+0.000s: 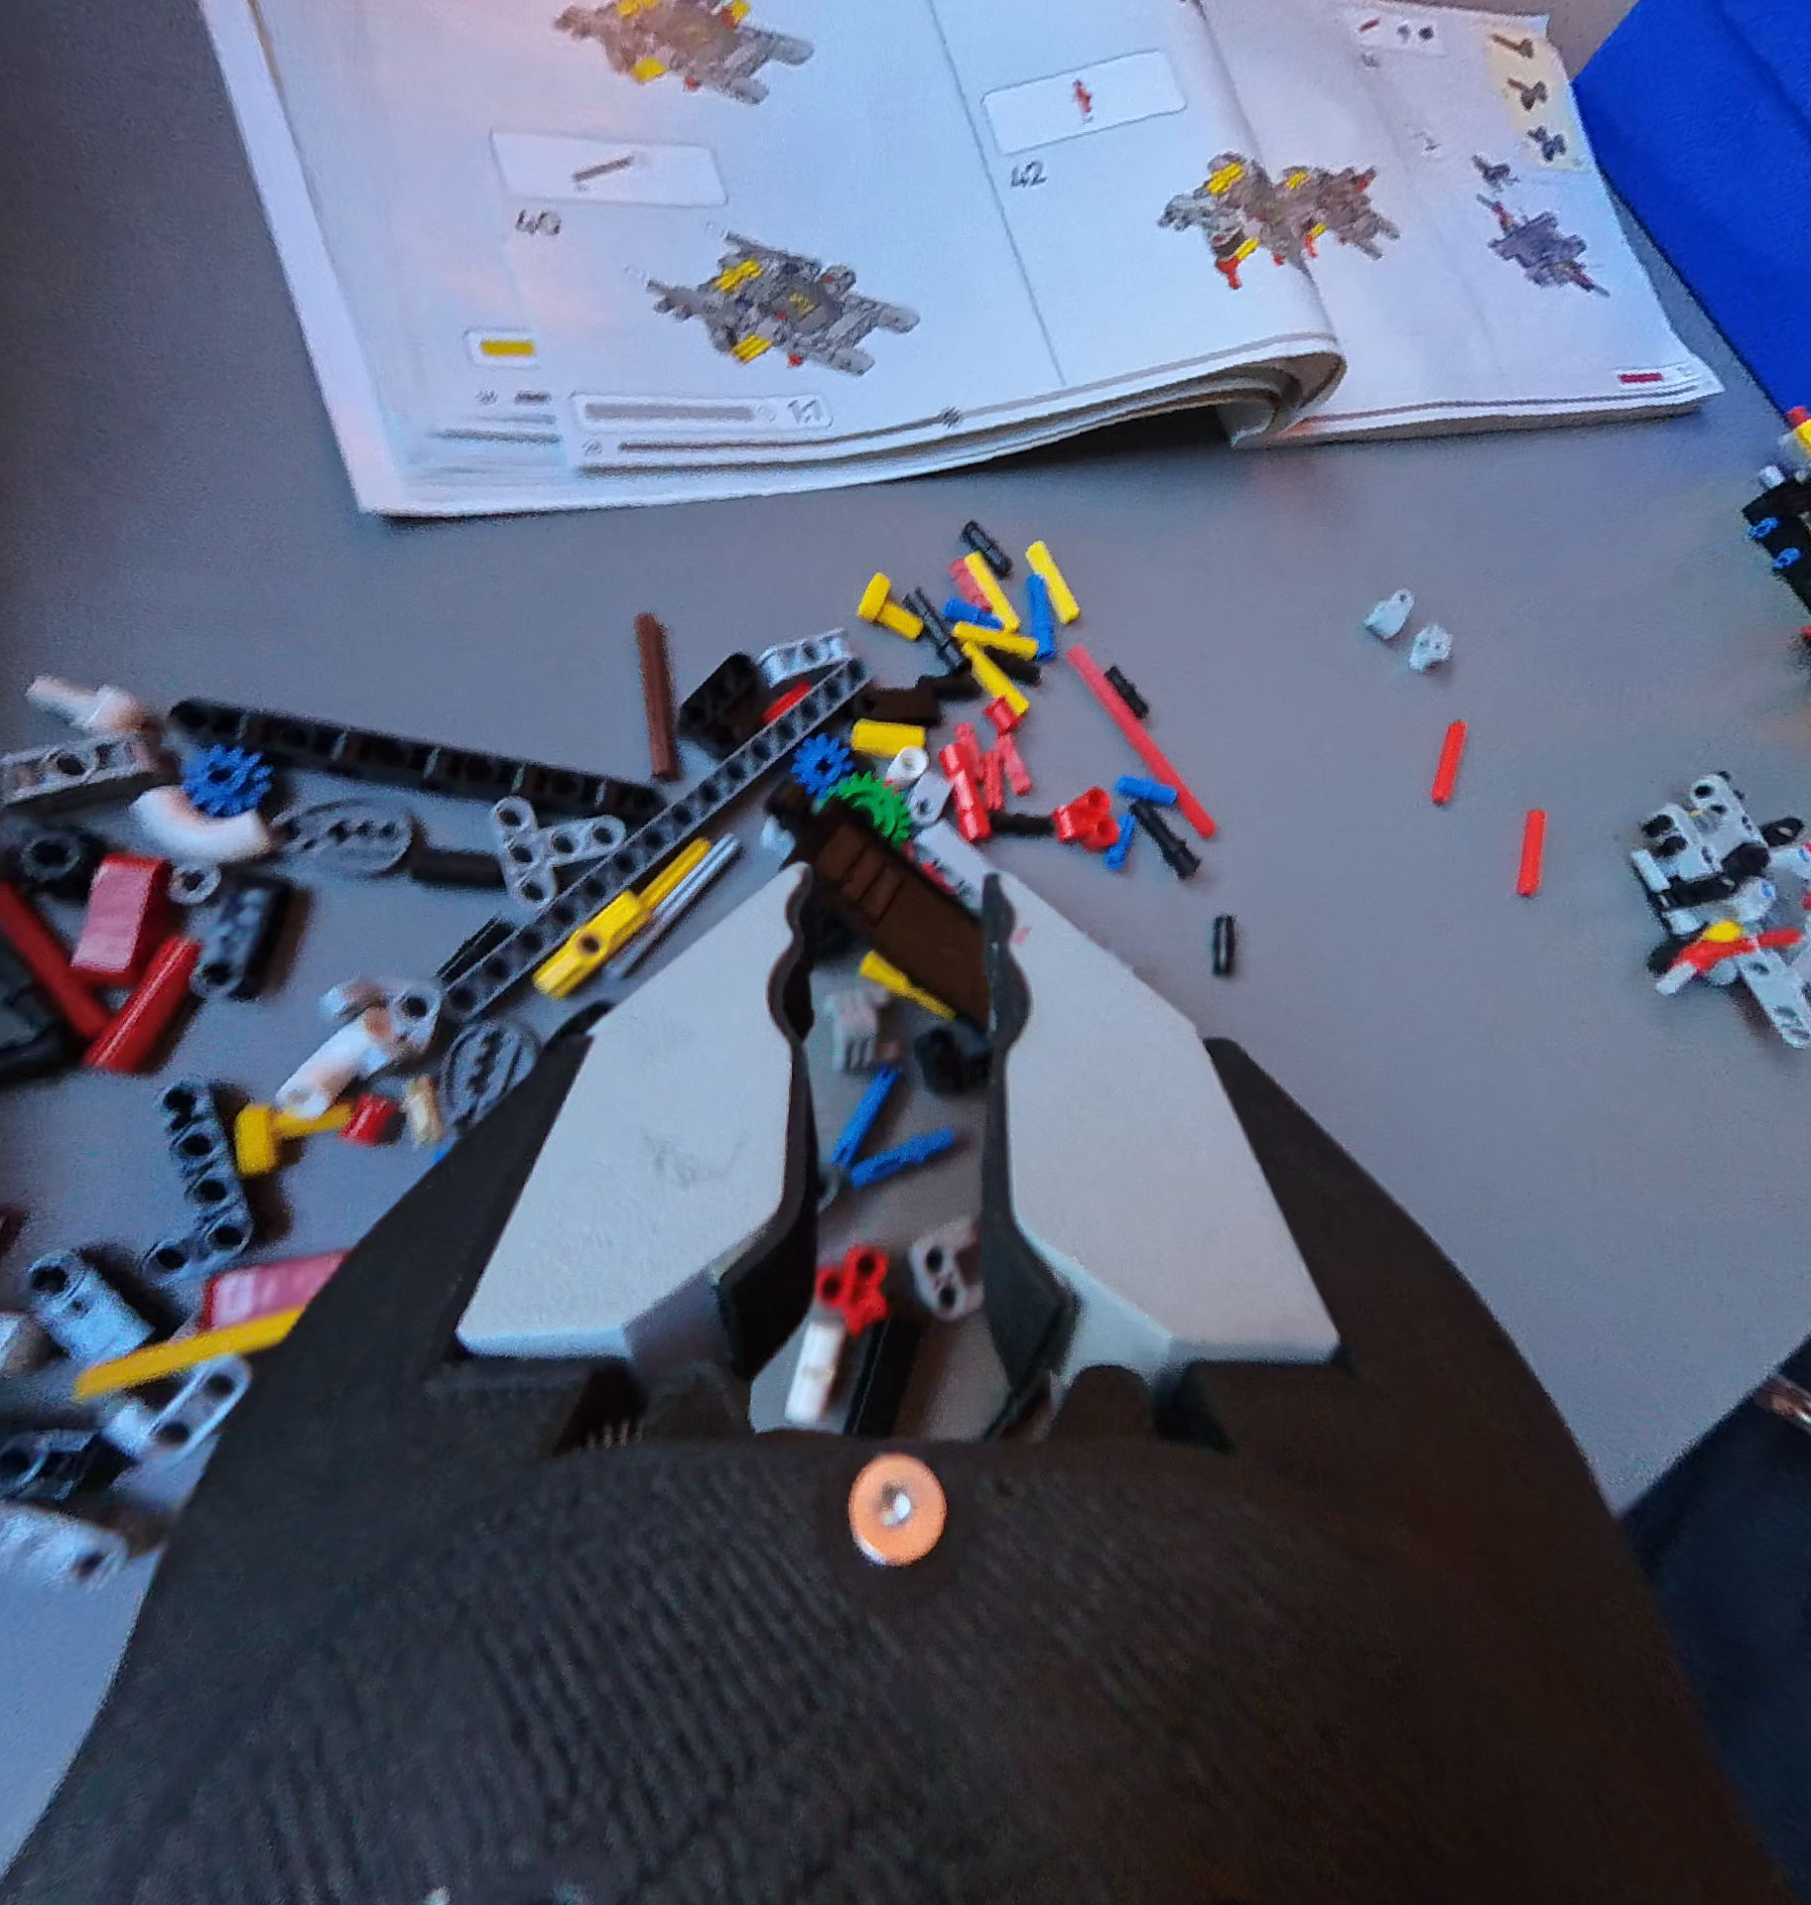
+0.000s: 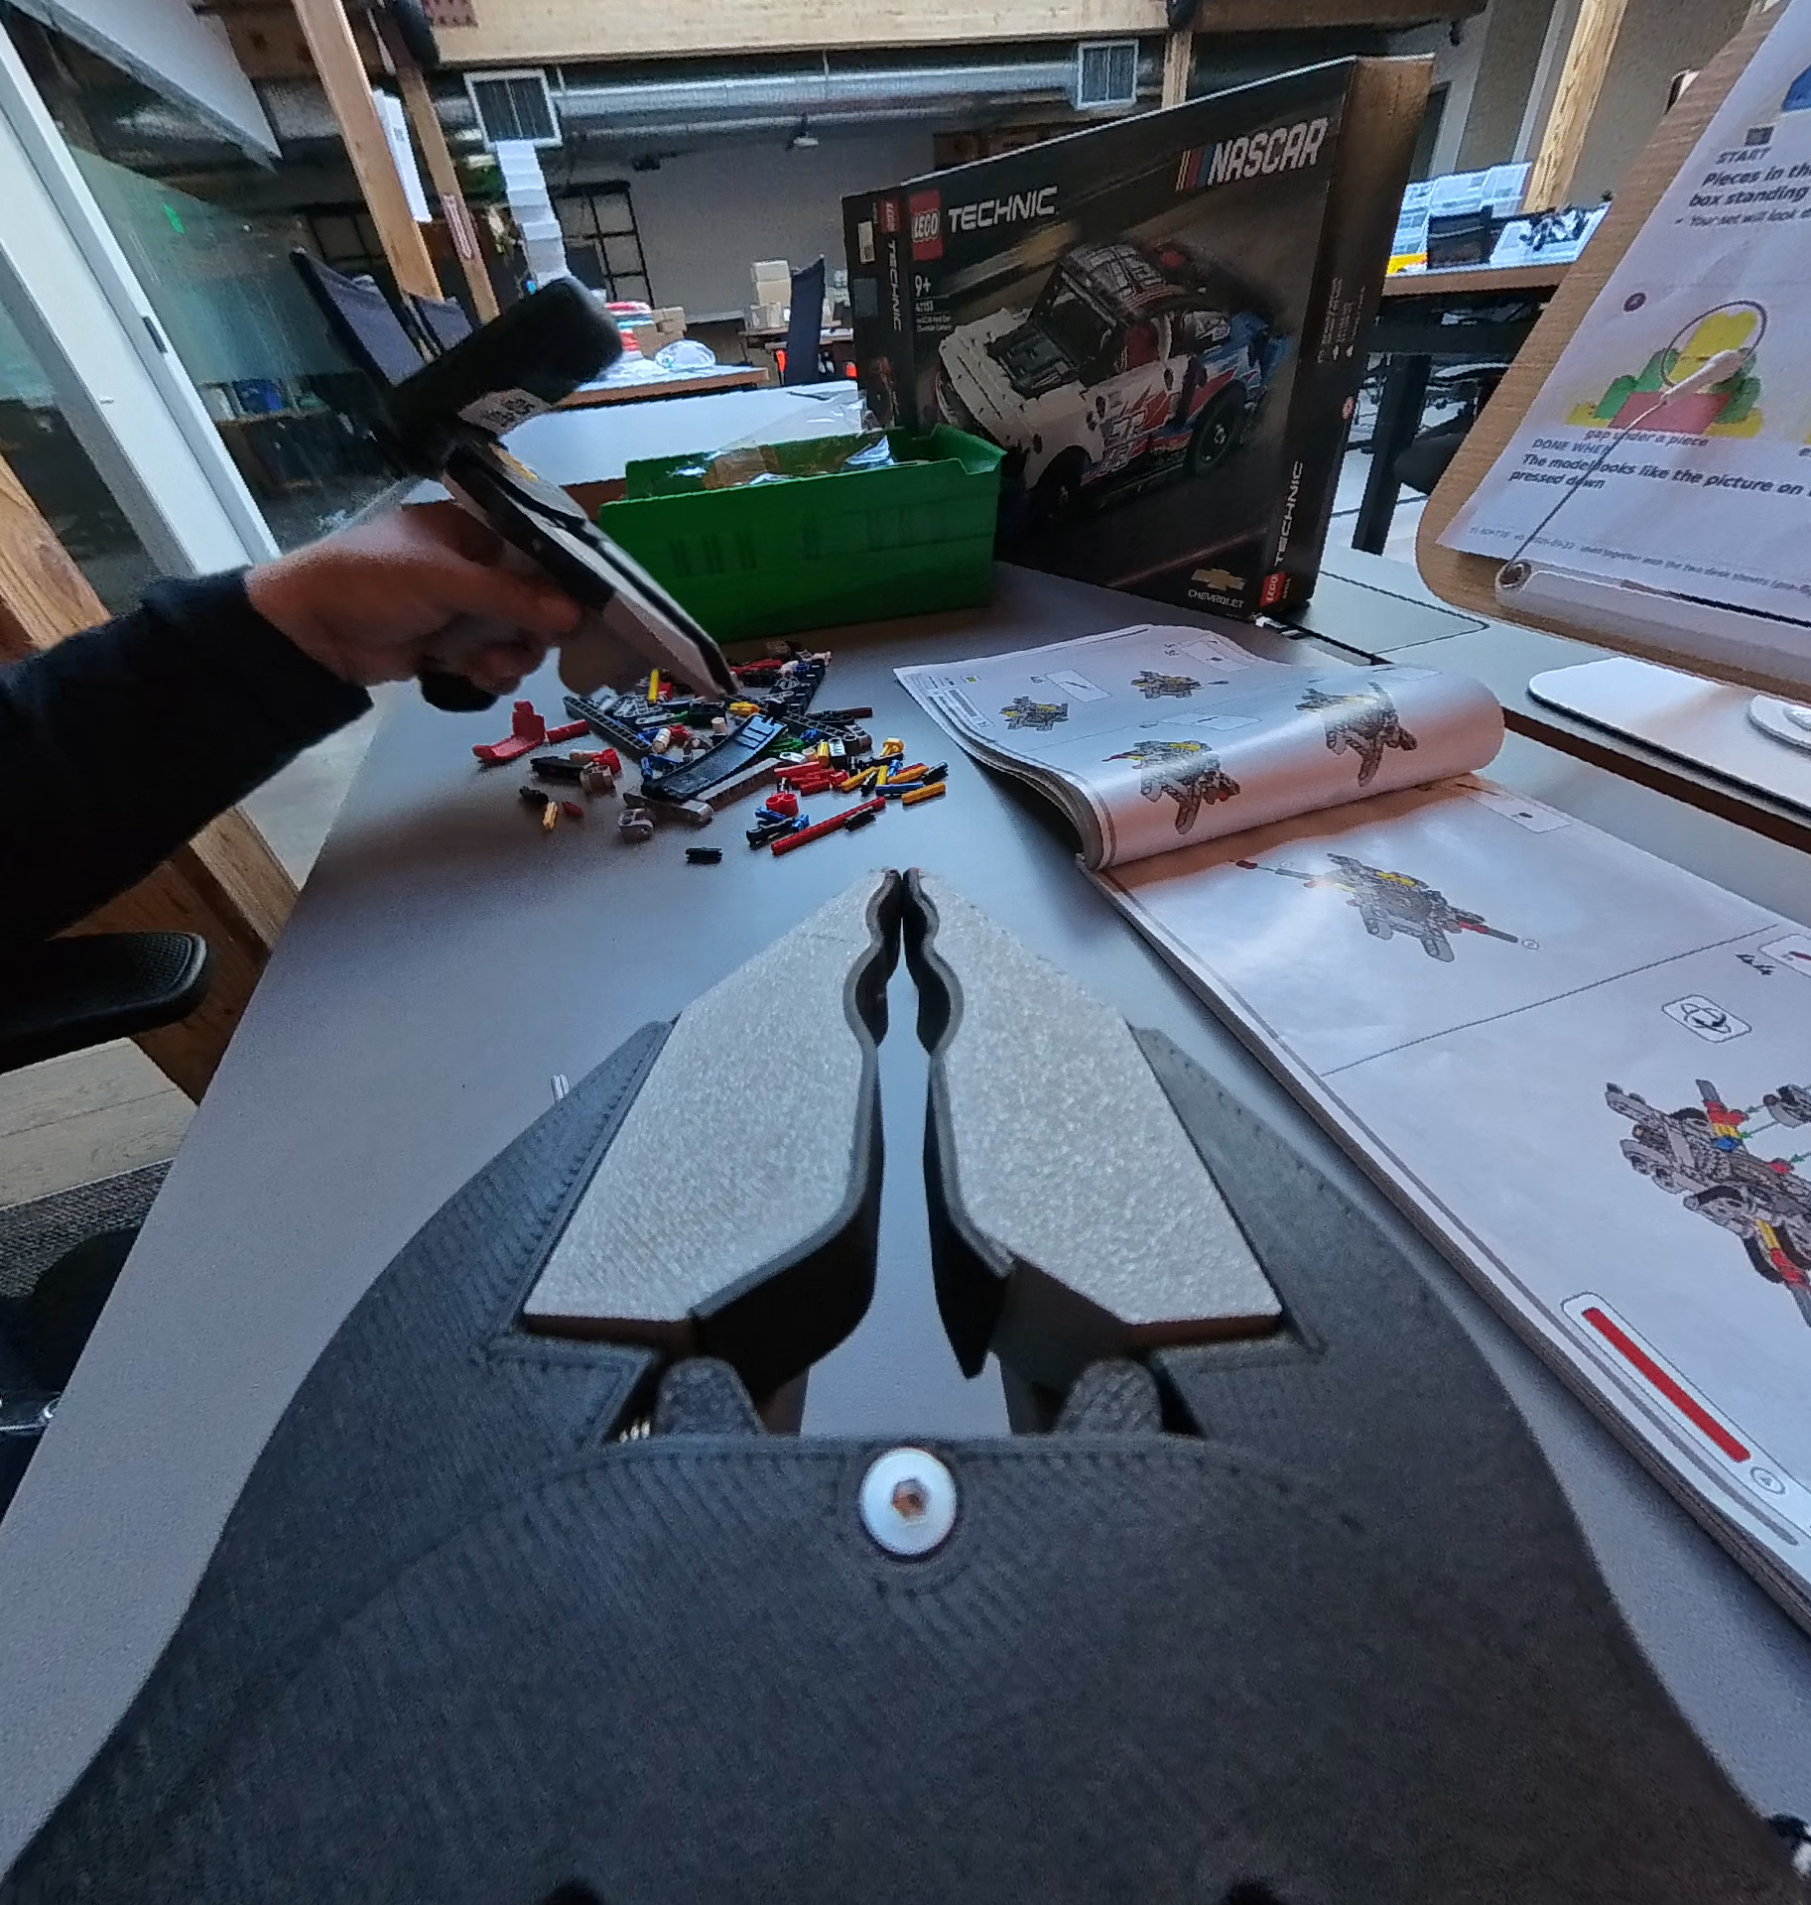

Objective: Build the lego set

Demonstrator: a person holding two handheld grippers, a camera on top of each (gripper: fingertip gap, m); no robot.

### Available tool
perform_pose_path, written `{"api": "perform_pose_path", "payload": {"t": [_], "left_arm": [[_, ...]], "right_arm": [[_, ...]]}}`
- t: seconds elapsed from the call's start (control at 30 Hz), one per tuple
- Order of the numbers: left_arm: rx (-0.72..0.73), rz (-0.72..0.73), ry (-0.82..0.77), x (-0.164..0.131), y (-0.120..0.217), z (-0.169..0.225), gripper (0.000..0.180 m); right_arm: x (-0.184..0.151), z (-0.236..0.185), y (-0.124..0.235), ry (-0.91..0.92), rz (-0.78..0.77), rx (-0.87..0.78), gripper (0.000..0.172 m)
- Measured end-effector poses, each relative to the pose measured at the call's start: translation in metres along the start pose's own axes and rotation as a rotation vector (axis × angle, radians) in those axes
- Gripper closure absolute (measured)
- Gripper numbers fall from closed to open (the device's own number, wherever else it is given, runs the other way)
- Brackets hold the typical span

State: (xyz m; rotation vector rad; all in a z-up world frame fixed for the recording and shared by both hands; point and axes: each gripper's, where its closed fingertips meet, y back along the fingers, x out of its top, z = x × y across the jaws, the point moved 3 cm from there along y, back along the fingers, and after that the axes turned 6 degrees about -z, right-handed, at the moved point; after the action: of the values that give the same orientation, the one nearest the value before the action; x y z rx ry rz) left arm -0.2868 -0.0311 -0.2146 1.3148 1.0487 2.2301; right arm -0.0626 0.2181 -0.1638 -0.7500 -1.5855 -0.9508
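Over the heap of loose parts [image 1: 592, 887] on the grey worktop [image 1: 1396, 1185], the left gripper [image 1: 896, 907] has its jaws apart, a dark brown panel [image 1: 906, 907] lying slantwise between them; the view is blurred, so I cannot tell whether either pad touches it. Closing here could also catch the yellow pin [image 1: 901, 981] or green gear [image 1: 870, 806] just beside the panel, or scatter small pins. The right gripper [image 2: 903, 887], jaws together on nothing, hovers over bare worktop near the open booklet [image 2: 1396, 979]. Farther off stand a green bin [image 2: 808, 536] and a dark box [image 2: 1107, 340]; a small build [image 1: 1736, 907] sits right of the heap.
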Motion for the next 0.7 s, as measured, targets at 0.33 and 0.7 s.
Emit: {"api": "perform_pose_path", "payload": {"t": [0.33,0.7], "left_arm": [[0.090,-0.126,-0.104,-0.011,-0.032,0.012,0.169],[0.104,-0.195,-0.181,0.013,-0.045,0.009,0.167]], "right_arm": [[0.001,-0.002,0.001,0.004,0.003,0.006,0.172],[-0.002,-0.002,-0.002,0.000,-0.012,0.013,0.172]]}}
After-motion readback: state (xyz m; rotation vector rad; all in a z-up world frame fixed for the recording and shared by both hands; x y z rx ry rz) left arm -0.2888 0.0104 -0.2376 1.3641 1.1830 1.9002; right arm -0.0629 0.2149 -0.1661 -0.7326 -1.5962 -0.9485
